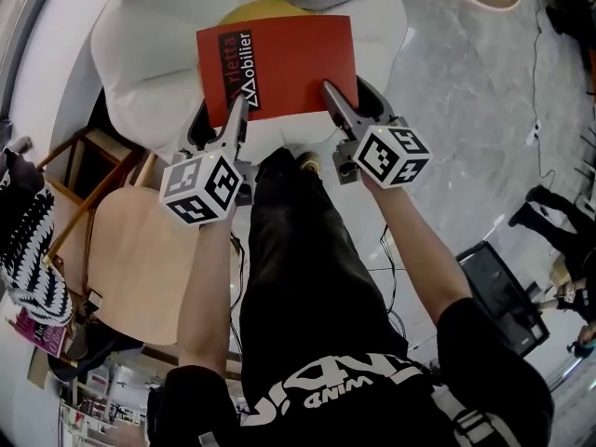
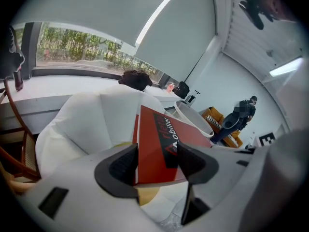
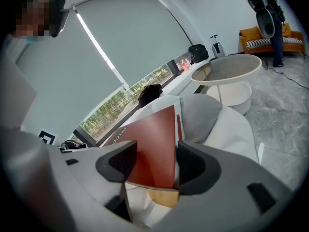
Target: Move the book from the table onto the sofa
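The red book (image 1: 279,63) sits in the upper middle of the head view, held flat over the white sofa (image 1: 149,54), which fills the top left of that frame. Both grippers hold it by its near edge.

The left gripper (image 1: 233,119) comes up from the lower left and takes the book at its near left corner, beside the white lettering on the dark strip of the cover. In the left gripper view the two dark fingers (image 2: 120,166) stand narrowly apart, only as far as the book's thickness, with the cover pressed between their ribbed pads.

The right gripper (image 1: 340,105) takes the near right corner. In the right gripper view its fingers (image 3: 190,166) are likewise drawn in close, one against each face of the book, so the book's lower edge lies clamped between them.

A yellow cushion (image 1: 251,7) shows just above the book's far edge in the head view and below the book in both gripper views. Whether the book touches the cushion or the sofa cannot be told.

A round white table (image 3: 227,69) stands at the upper right of the right gripper view, well apart from the book. A wooden chair (image 1: 140,250) is at the left of the head view.
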### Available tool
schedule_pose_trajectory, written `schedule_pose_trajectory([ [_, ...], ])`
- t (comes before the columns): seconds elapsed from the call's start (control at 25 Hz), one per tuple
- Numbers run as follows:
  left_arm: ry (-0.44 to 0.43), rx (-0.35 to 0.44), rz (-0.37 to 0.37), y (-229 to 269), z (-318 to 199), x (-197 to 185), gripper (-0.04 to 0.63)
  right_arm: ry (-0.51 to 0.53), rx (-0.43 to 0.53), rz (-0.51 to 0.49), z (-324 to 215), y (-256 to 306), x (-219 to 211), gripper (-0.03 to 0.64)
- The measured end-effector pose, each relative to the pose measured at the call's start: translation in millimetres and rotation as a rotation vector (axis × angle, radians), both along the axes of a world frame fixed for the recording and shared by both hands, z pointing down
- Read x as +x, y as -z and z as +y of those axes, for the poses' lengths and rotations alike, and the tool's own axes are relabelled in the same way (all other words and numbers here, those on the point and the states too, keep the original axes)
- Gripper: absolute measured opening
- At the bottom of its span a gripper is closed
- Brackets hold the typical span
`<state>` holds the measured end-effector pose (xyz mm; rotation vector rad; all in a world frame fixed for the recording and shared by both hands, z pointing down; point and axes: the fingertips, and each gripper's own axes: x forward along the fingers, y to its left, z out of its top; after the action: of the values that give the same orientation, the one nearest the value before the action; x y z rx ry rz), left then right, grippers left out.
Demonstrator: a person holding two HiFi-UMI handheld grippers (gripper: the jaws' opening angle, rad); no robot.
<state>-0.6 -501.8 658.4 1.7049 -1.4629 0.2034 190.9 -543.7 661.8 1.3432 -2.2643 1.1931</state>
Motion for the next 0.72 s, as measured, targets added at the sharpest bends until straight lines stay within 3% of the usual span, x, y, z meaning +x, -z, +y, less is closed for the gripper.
schedule_pose_trajectory([
  [0.72,0.035,-0.060,0.001,-116.5,-1.7,-14.2,0.264,0.024,-0.055,0.002,-7.5,-117.8,-15.3,0.259],
])
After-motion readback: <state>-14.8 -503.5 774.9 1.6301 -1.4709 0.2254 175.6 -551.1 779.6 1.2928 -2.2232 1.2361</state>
